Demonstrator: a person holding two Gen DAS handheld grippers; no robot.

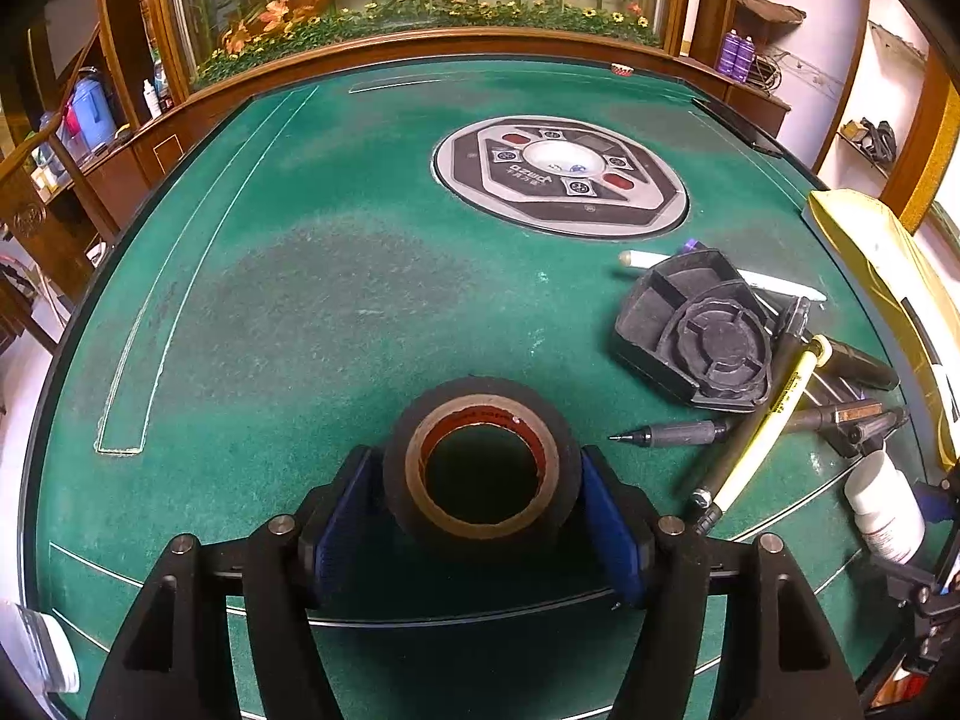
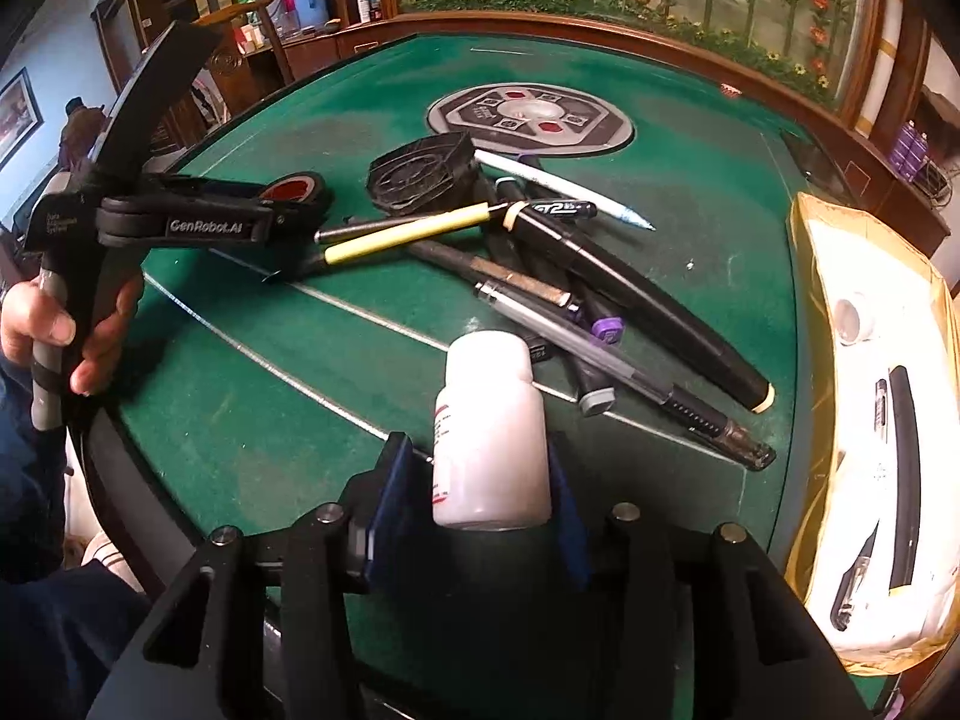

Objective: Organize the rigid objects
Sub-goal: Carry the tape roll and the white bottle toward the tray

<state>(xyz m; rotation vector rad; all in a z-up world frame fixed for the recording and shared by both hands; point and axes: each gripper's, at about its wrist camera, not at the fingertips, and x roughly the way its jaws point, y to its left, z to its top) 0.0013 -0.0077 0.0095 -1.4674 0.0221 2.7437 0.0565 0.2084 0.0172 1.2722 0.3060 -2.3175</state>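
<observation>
A black tape roll (image 1: pixel 480 399) with a brown core sits between the blue pads of my left gripper (image 1: pixel 480 468), which press on both of its sides. In the right wrist view the same roll (image 2: pixel 292 187) shows at the tip of the left gripper (image 2: pixel 300 198), held in a person's hand (image 2: pixel 36 324). A white bottle (image 2: pixel 489 420) stands between the jaws of my right gripper (image 2: pixel 480 471). The right pad is against it, and a strip of green felt shows between it and the left pad. The bottle (image 1: pixel 885 510) also appears at the right edge of the left wrist view.
A heap of pens and markers (image 2: pixel 570 276) lies on the green felt table (image 1: pixel 300 300), next to a black plastic tray (image 1: pixel 690 324). A yellow bag (image 2: pixel 870 420) with white contents lies at the right edge. A round control panel (image 1: pixel 558 174) sits mid-table.
</observation>
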